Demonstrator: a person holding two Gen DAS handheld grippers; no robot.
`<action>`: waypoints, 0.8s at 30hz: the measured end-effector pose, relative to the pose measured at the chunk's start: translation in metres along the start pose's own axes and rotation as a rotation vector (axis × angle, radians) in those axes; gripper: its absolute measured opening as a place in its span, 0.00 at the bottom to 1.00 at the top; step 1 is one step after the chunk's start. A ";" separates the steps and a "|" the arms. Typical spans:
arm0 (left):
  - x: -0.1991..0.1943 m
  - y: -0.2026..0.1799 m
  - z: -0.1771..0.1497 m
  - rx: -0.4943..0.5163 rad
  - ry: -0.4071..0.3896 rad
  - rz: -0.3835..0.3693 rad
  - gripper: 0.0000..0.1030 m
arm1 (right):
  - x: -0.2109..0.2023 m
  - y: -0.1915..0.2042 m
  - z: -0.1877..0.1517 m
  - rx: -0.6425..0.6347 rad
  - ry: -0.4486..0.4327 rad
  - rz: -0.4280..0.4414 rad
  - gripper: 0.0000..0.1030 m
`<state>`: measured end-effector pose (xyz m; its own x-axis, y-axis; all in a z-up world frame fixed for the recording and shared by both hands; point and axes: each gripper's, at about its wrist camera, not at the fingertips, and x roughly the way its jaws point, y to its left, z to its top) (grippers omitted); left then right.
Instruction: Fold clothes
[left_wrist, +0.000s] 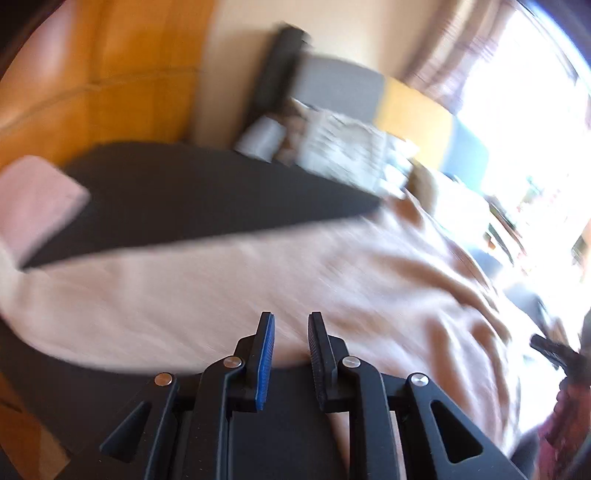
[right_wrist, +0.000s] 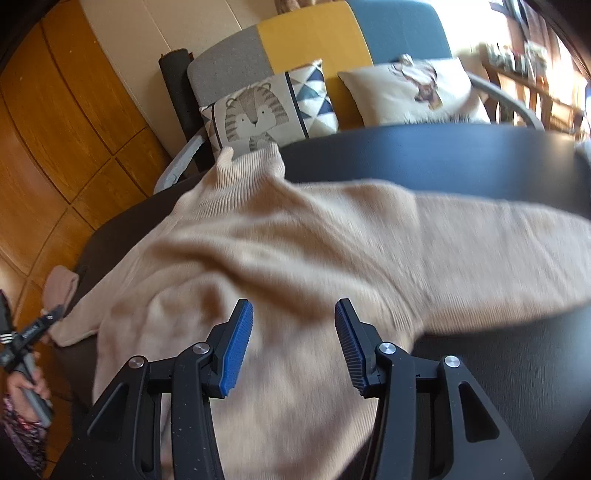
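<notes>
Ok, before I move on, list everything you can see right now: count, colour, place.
sweater: one, beige ribbed knit, spread on the table, one sleeve stretched to the right, the other hanging off the left edge
table: one, black, under the sweater
cushions: two, cream; tiger print and deer print, on the sofa
sofa: one, grey, yellow and blue panels, behind the table
floor: orange-brown wood, left
left gripper: black, blue pad, narrow gap, over the sweater's edge
right gripper: black, blue pads, open, above the sweater
hand: one, holding the left gripper's handle
</notes>
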<state>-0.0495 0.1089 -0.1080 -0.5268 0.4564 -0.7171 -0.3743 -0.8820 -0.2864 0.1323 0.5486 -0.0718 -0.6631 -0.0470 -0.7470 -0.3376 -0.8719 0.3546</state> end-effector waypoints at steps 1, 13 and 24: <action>0.003 -0.013 -0.009 0.020 0.030 -0.035 0.22 | -0.004 -0.005 -0.009 0.018 0.018 0.004 0.48; -0.014 -0.038 -0.104 0.010 0.202 -0.168 0.40 | -0.026 -0.028 -0.100 0.187 0.133 0.120 0.48; -0.024 -0.054 -0.121 -0.019 0.182 -0.294 0.51 | -0.021 0.007 -0.116 0.095 0.103 0.129 0.49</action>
<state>0.0755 0.1312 -0.1525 -0.2533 0.6647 -0.7028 -0.4749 -0.7184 -0.5083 0.2214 0.4871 -0.1194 -0.6347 -0.2089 -0.7440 -0.3192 -0.8059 0.4986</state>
